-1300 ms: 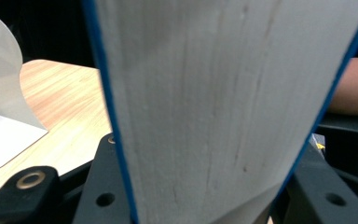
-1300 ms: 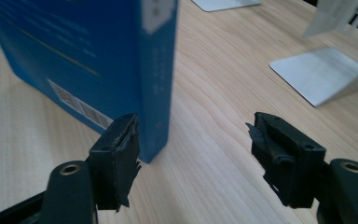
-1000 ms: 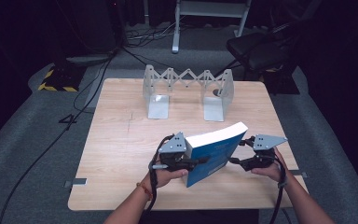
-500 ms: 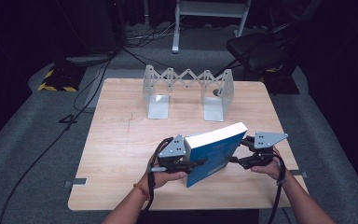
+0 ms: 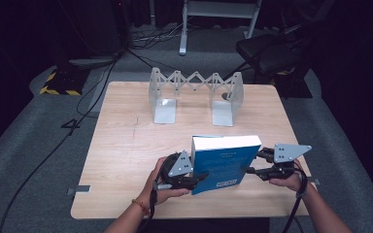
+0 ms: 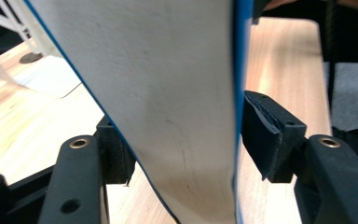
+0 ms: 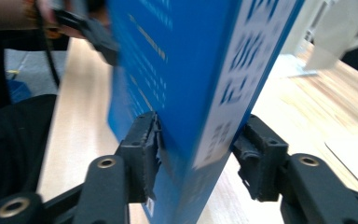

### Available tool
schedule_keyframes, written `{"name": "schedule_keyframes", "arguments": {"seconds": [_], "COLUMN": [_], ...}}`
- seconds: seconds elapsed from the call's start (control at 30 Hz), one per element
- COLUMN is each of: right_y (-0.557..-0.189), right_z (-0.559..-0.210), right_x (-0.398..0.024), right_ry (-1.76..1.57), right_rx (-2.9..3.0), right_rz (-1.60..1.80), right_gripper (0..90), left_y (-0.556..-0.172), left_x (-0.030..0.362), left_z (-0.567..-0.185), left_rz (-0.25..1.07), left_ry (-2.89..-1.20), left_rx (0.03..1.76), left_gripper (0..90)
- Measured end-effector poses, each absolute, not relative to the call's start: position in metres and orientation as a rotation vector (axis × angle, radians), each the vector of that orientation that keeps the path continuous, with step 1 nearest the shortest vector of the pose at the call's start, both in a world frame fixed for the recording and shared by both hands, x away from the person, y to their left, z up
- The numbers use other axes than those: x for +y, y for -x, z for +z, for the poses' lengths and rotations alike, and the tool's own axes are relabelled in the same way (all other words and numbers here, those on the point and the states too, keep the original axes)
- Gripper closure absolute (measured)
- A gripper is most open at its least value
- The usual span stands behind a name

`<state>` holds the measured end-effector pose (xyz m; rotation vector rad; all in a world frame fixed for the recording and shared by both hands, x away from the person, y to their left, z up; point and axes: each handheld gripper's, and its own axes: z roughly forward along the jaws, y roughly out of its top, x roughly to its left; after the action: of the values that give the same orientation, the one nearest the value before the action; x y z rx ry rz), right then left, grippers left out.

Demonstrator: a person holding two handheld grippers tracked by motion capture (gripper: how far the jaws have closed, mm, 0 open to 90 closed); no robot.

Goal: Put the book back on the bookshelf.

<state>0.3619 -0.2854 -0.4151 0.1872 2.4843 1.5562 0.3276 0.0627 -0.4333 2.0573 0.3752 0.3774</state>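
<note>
A thick blue book [image 5: 226,162] with white page edges stands tilted on its lower edge near the front of the wooden table [image 5: 126,145]. My left gripper [image 5: 201,177] takes its left end. In the left gripper view the page edges [image 6: 168,93] run up between the jaws, and both pads lie against the covers while the jaws have just been opening. My right gripper [image 5: 255,163] is at the book's right end. In the right gripper view its jaws have just been closing, and the pads [image 7: 144,144] press on the blue cover [image 7: 177,70] and spine.
A grey metal expanding book rack [image 5: 194,97] stands at the back middle of the table, its two end plates upright. A dark chair [image 5: 272,53] and cables [image 5: 92,92] lie on the floor beyond. The table's front edge runs just under both hands.
The book has tipped up from a slanted lean to nearly upright. The right gripper has risen a little and closed in on the book's right end. The left hand stays put.
</note>
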Motion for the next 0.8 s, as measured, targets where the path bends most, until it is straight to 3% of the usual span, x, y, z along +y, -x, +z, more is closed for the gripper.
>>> {"name": "schedule_keyframes", "arguments": {"seconds": [0.23, 0.63, 0.8], "right_y": [-0.348, -0.344, -0.344], "right_z": [-0.405, -0.392, -0.390], "right_x": [-0.276, -0.247, -0.245], "right_ry": [-0.112, -0.202, -0.207], "right_rx": [2.489, 2.436, 2.452], "right_rz": [1.538, 1.594, 1.607], "right_gripper": [56.6, 56.6, 59.8], "left_y": [-0.326, -0.327, -0.325], "left_x": [0.065, 0.067, 0.066], "left_z": [-0.442, -0.443, -0.446], "left_rz": [0.472, 0.470, 0.519], "left_ry": [-2.122, -2.123, -2.200], "left_rx": [0.421, 0.446, 0.439], "left_gripper": [35.1, 34.6, 32.9]}}
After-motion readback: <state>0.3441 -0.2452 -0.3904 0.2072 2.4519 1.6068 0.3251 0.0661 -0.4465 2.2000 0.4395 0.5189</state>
